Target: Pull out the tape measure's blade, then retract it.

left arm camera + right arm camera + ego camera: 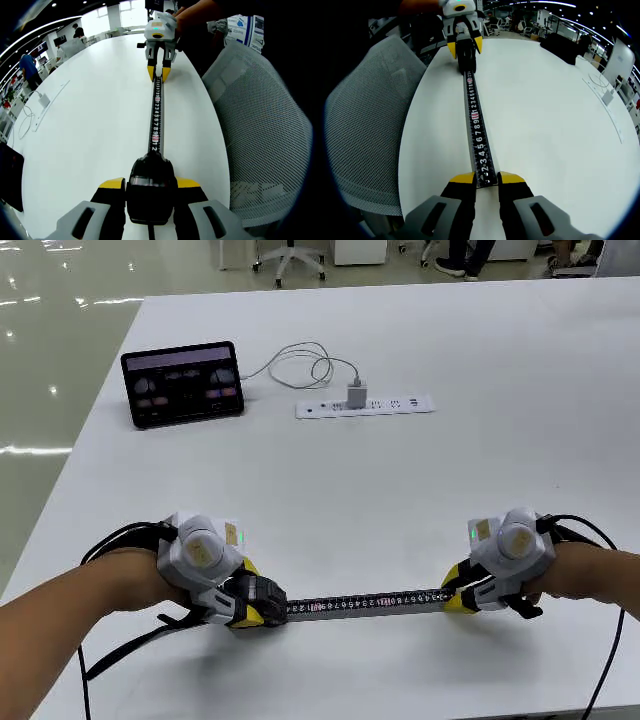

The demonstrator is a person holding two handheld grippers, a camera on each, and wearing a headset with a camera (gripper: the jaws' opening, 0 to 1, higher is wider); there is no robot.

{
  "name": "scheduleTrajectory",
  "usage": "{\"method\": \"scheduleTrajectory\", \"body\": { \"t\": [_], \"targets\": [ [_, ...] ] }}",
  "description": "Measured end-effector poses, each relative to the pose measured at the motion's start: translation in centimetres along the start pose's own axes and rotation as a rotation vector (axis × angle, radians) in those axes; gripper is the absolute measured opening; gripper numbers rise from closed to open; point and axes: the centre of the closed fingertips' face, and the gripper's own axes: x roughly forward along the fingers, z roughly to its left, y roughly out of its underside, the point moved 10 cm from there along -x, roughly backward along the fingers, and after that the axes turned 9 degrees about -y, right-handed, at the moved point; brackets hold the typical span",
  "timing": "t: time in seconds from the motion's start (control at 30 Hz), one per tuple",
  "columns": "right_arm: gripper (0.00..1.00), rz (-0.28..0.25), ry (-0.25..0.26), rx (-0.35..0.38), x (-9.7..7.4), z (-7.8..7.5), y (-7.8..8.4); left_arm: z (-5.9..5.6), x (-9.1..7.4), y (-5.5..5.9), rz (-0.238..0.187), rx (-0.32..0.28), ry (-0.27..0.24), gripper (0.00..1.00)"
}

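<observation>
The black tape measure case [258,602] [151,187] lies near the table's front edge, with my left gripper [243,602] [150,183] shut on it. Its dark blade [365,603] [156,117] [476,131] with white numerals runs flat along the table to the right. My right gripper [459,597] [485,178] is shut on the blade's free end. Across the table, the left gripper view catches the right gripper [160,71], and the right gripper view catches the left one [464,46] with the case [465,57].
A dark tablet [183,382] stands at the back left. A white power strip [366,406] with a charger [357,395] and looped cable [305,364] lies behind the middle. A grey mesh chair [260,130] [367,130] stands at the table's near side.
</observation>
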Motion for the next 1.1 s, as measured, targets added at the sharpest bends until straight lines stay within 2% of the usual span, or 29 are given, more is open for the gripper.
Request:
{"method": "scheduleTrajectory", "body": {
  "t": [0.2, 0.27, 0.37, 0.57, 0.7, 0.77, 0.87, 0.93, 0.97, 1.0, 1.07, 1.1],
  "targets": [
    [0.13, 0.014, -0.001, -0.012, 0.0, -0.1, -0.1, 0.0, 0.0, 0.0, -0.002, -0.010, -0.006, 0.33],
    [0.13, 0.020, 0.000, -0.017, 0.0, -0.1, -0.2, 0.0, 0.0, -0.1, 0.006, -0.035, -0.010, 0.33],
    [0.13, 0.024, 0.016, -0.023, -0.1, -0.3, -0.2, 0.3, -0.3, -0.1, 0.010, -0.040, -0.011, 0.34],
    [0.16, 0.035, 0.028, -0.025, -0.4, -0.4, 0.2, 1.1, -1.0, 0.0, 0.000, -0.067, -0.039, 0.44],
    [0.18, 0.028, 0.032, -0.010, -0.8, -0.5, 0.4, 1.6, -1.4, 0.3, 0.002, -0.097, -0.069, 0.54],
    [0.23, 0.006, 0.030, 0.010, -0.9, -0.4, 0.3, 1.8, -1.5, 0.4, -0.003, -0.121, -0.073, 0.59],
    [0.28, 0.001, 0.035, 0.015, -1.1, -0.4, 0.3, 1.7, -1.7, 0.4, -0.006, -0.136, -0.074, 0.65],
    [0.31, -0.006, 0.033, 0.023, -1.2, -0.4, 0.2, 1.8, -1.6, 0.6, -0.006, -0.140, -0.089, 0.73],
    [0.33, -0.007, 0.035, 0.025, -1.3, -0.4, 0.2, 1.9, -1.7, 0.6, 0.000, -0.148, -0.123, 0.82],
    [0.34, -0.008, 0.036, 0.025, -1.3, -0.4, 0.2, 2.0, -1.6, 0.7, 0.003, -0.157, -0.127, 0.88],
    [0.36, -0.016, 0.034, 0.035, -1.4, -0.2, 0.2, 2.2, -1.7, 0.7, 0.000, -0.179, -0.157, 0.98],
    [0.37, -0.015, 0.035, 0.037, -1.4, -0.1, 0.2, 2.3, -1.8, 0.8, 0.000, -0.187, -0.167, 1.00]
  ]
}}
